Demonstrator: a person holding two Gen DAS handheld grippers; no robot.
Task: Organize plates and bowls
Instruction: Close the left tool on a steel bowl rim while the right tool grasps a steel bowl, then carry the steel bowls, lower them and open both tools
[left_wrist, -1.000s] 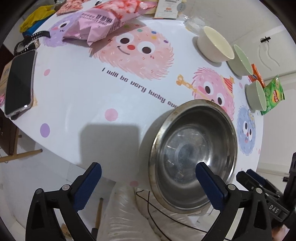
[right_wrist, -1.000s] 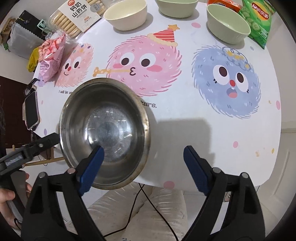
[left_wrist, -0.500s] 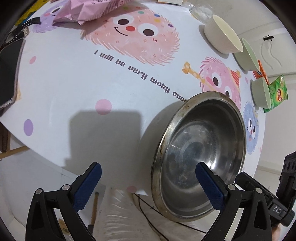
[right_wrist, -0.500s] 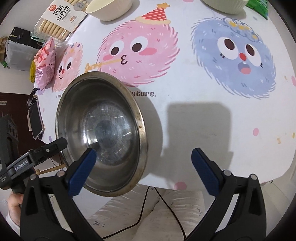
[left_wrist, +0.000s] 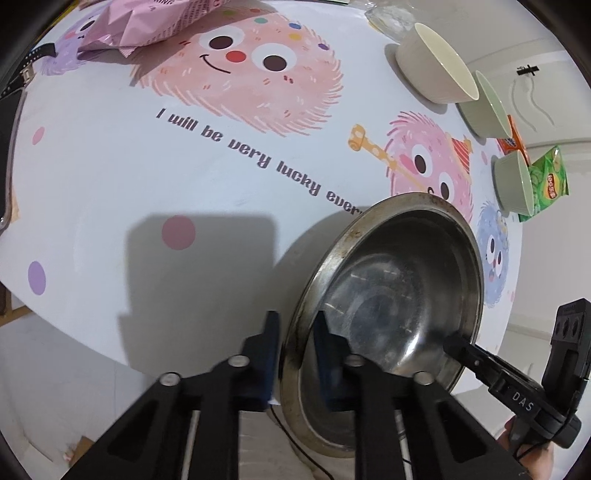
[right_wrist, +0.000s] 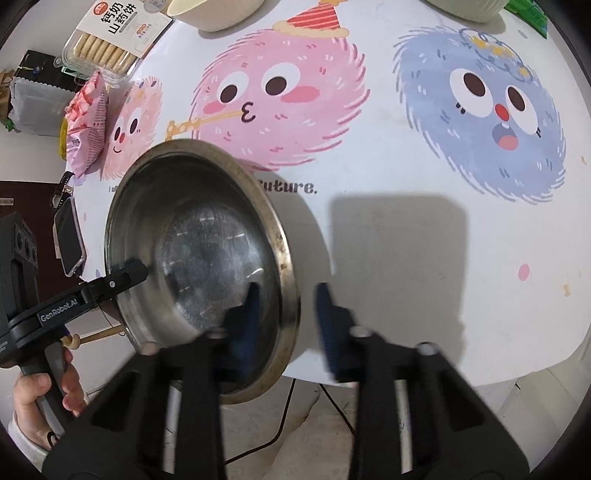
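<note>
Straddling opposite rims of the steel bowl, both tools — left tool, right tool — look nearly closed, neither clearly clamped.

The steel basin overhung the near edge of the surface; three bowls lined the far edge.

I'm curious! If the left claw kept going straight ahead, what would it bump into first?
Likely the steel bowl: its rim already sits between the left claw's fingers. Beyond lies the table; depth is unclear.
</note>
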